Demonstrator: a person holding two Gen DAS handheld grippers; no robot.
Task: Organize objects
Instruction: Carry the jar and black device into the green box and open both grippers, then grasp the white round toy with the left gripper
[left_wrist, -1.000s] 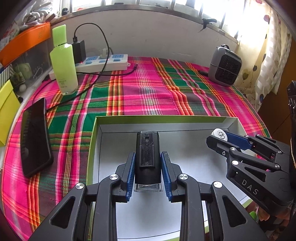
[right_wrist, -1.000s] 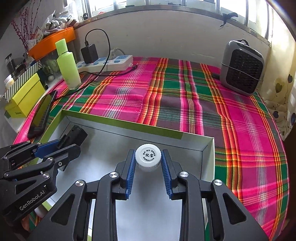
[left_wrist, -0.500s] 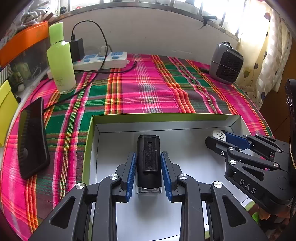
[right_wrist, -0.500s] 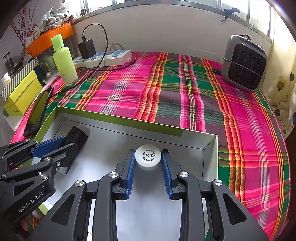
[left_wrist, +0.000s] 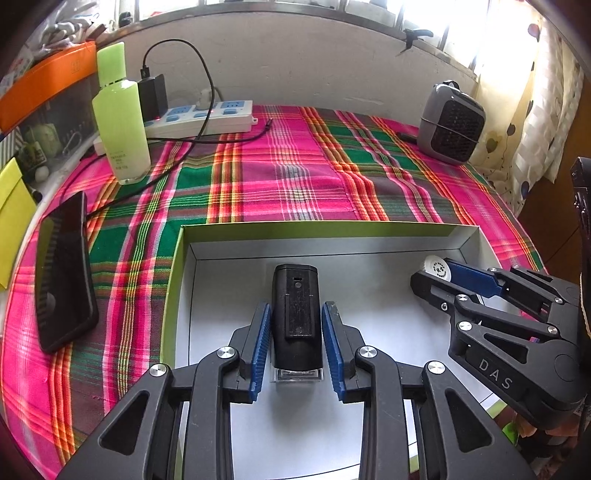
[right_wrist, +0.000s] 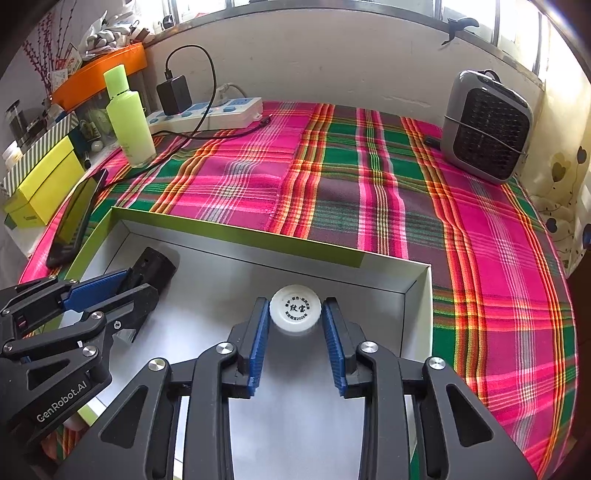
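Two things in tray: black oblong device (left_wrist: 295, 314) and white round bottle cap (right_wrist: 294, 308), both on the pale floor of the open tray (left_wrist: 317, 229).
Tray: shallow, rectangular, yellow-green outside, grey-white inside, on the plaid-covered counter (left_wrist: 280, 177).
Black device: matte, boxy, with a slotted panel on top and a clear lens-like end toward the camera; lying lengthwise in the left half of the tray.
White cap: ridged rim, dark printed characters on top; near the tray's far right corner.
Left gripper (left_wrist: 295, 347): blue-padded fingers either side of the device, just opened slightly, slim gaps showing, pads not pressing.
Right gripper (right_wrist: 295, 332): fingers just spread apart from the cap, cap between them, released.
Beyond tray: green bottle (left_wrist: 120, 125), power strip (left_wrist: 201, 118), dark phone (left_wrist: 64, 273), grey heater (left_wrist: 452, 123).
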